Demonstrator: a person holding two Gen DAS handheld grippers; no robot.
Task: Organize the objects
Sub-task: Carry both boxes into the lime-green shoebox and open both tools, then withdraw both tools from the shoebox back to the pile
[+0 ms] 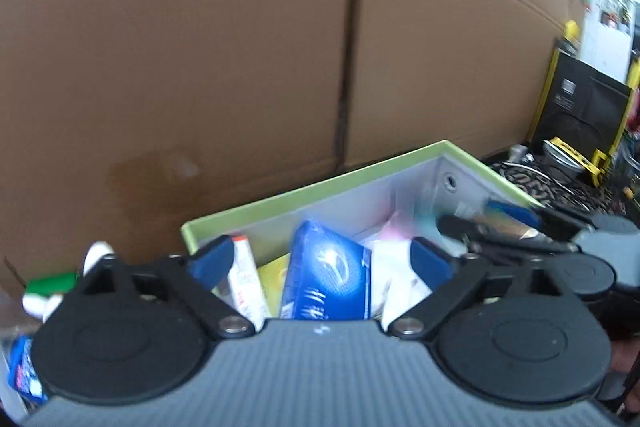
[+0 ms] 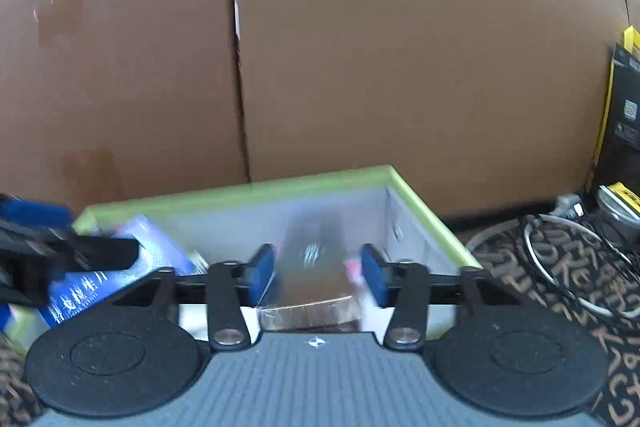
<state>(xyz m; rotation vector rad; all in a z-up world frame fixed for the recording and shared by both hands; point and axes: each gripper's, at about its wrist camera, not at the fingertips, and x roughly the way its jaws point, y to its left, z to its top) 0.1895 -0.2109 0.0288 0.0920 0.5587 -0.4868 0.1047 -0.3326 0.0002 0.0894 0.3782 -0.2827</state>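
We face a big cardboard wall (image 1: 200, 67) rising just behind the green-rimmed bin (image 1: 320, 183), with cables (image 2: 560, 259) lying on the patterned cloth (image 2: 520, 279) to its right. Our left gripper (image 1: 322, 259) stands wide open and empty above the blue packet (image 1: 324, 283) inside the bin. Our right gripper (image 2: 318, 269) is half open, its pads clear of the brown wrapped box (image 2: 312, 291) lying in the bin between them.

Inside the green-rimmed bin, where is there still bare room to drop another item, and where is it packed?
The green-rimmed bin looks freest along its far wall and far right corner, beyond the brown packet. It is crowded on the left, where the blue pack, a white tube and white wrappers overlap. The patterned cloth right of the bin carries cables.
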